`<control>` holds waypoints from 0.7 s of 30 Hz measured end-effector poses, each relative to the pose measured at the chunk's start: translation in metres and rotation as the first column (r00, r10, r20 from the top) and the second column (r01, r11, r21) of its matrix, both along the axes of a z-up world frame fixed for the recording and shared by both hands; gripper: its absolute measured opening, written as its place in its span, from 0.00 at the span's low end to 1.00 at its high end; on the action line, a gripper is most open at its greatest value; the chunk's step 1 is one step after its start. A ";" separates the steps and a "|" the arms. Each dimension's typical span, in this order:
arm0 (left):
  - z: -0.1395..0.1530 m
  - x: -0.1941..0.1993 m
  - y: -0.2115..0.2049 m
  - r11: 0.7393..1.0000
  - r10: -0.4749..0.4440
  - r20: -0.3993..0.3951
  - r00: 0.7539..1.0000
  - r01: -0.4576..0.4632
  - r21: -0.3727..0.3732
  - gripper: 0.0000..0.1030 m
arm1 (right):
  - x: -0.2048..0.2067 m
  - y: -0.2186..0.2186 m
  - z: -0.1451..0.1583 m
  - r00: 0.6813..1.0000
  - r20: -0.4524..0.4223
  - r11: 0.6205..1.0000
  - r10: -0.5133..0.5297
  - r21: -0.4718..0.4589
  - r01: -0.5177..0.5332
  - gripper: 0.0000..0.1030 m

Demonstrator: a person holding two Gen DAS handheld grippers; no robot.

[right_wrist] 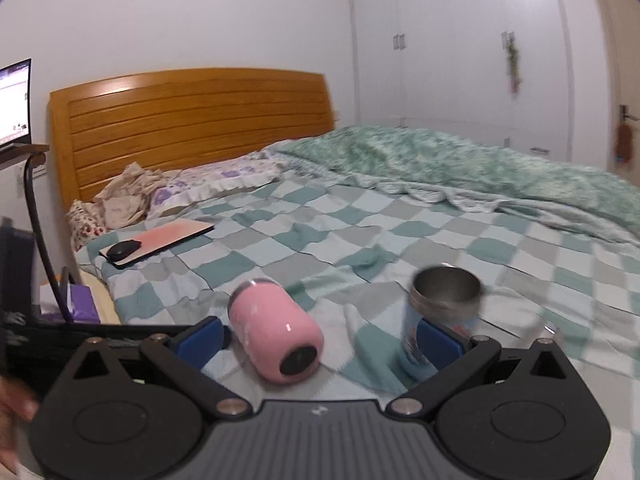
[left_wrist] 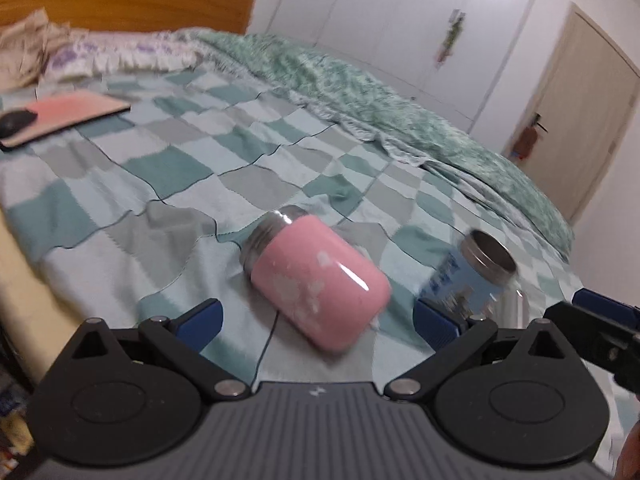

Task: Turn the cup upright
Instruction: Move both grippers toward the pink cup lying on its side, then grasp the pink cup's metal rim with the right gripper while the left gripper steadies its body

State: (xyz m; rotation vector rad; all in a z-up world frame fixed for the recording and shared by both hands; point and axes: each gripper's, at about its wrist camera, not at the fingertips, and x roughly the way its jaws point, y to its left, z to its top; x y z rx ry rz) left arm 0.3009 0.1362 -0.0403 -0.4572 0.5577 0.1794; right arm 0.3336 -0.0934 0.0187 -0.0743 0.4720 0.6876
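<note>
A pink cup (left_wrist: pixel 320 284) lies on its side on the checked bedspread, its steel mouth pointing away to the left; it also shows in the right wrist view (right_wrist: pixel 276 332), base toward the camera. A blue cup (left_wrist: pixel 468 276) with a steel rim stands upright to its right, also in the right wrist view (right_wrist: pixel 436 316). My left gripper (left_wrist: pixel 316 324) is open, its fingers on either side of the pink cup's near end without touching it. My right gripper (right_wrist: pixel 320 340) is open and empty; its right finger (right_wrist: pixel 440 344) overlaps the blue cup in the image.
A pink pad (right_wrist: pixel 160 240) with a black mouse (right_wrist: pixel 124 250) lies at the bed's far left. Pillows (right_wrist: pixel 168 196) and a wooden headboard (right_wrist: pixel 192 124) are behind. A green quilt (right_wrist: pixel 480 172) is bunched along the right. White wardrobes (right_wrist: pixel 460 48) stand beyond.
</note>
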 end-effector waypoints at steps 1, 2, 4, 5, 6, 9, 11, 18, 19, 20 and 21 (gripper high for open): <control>-0.004 0.011 0.003 1.000 0.013 -0.021 1.000 -0.013 -0.012 1.00 | 0.015 0.008 0.001 1.000 -0.017 1.000 0.007 0.004 -0.007 1.00; -0.008 0.022 0.007 0.999 0.022 -0.038 0.999 -0.024 -0.027 1.00 | 0.031 0.016 0.001 0.999 -0.037 1.000 0.016 0.010 -0.016 1.00; -0.016 0.038 0.014 0.998 0.033 -0.070 0.997 -0.037 -0.060 1.00 | 0.056 0.031 0.001 0.997 -0.066 0.999 0.037 0.020 -0.036 1.00; -0.019 0.043 0.018 0.996 0.038 -0.078 0.996 -0.044 -0.075 1.00 | 0.068 0.041 0.001 0.995 -0.079 0.998 0.057 0.022 -0.055 1.00; -0.022 0.050 0.021 0.995 0.035 -0.084 0.996 -0.043 -0.092 1.00 | 0.076 0.047 0.000 0.993 -0.089 0.997 0.074 0.023 -0.072 1.00; -0.028 0.062 0.029 0.990 0.035 -0.090 0.995 -0.046 -0.132 0.98 | 0.111 0.073 -0.004 0.978 -0.148 0.989 0.148 0.020 -0.146 1.00; -0.031 0.070 0.033 0.986 0.031 -0.080 0.996 -0.044 -0.164 0.95 | 0.127 0.089 -0.008 0.969 -0.167 0.983 0.183 0.004 -0.185 1.00; -0.034 0.092 0.031 0.993 -0.013 -0.032 0.999 0.009 -0.119 0.90 | 0.179 0.129 -0.026 0.902 -0.300 0.947 0.309 0.010 -0.321 0.94; -0.034 0.094 0.029 0.995 -0.024 -0.023 0.999 0.022 -0.100 0.89 | 0.186 0.134 -0.028 0.893 -0.321 0.943 0.315 0.000 -0.332 0.93; -0.034 0.097 0.027 0.996 -0.042 -0.013 0.999 0.041 -0.074 0.88 | 0.191 0.139 -0.030 0.890 -0.332 0.940 0.313 -0.022 -0.339 0.92; -0.034 0.100 0.025 0.997 -0.058 -0.006 0.998 0.058 -0.055 0.87 | 0.194 0.144 -0.031 0.889 -0.339 0.938 0.307 -0.049 -0.343 0.91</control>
